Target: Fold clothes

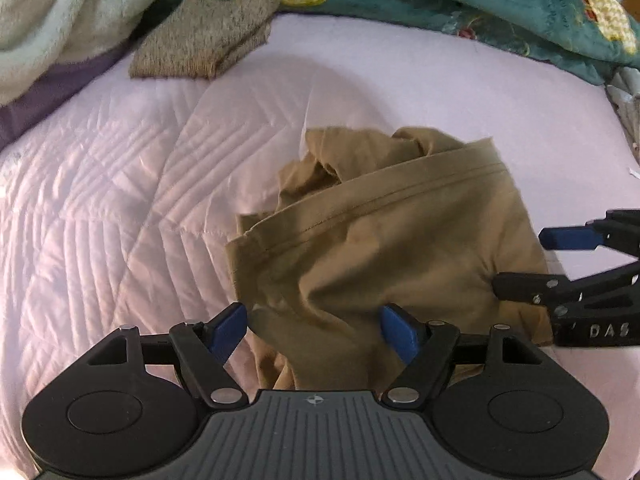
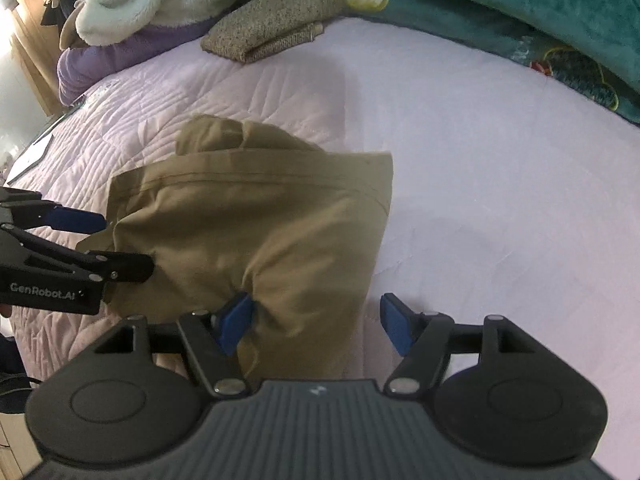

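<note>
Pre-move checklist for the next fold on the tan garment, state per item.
1. Left gripper open: ok, jaws wide with cloth between them.
2. Right gripper open: ok, not clamped.
3. Tan garment flat: not ok, its far end is bunched.
4. Hem seam visible for alignment: ok.
5. Folded speckled knit out of the way: ok, lies apart near the bedding.
6. Layers under the top fold aligned: cannot tell, hidden.

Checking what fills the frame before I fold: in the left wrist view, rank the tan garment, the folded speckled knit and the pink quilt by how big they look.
1. pink quilt
2. tan garment, though it lies close to the camera
3. folded speckled knit, farther away
</note>
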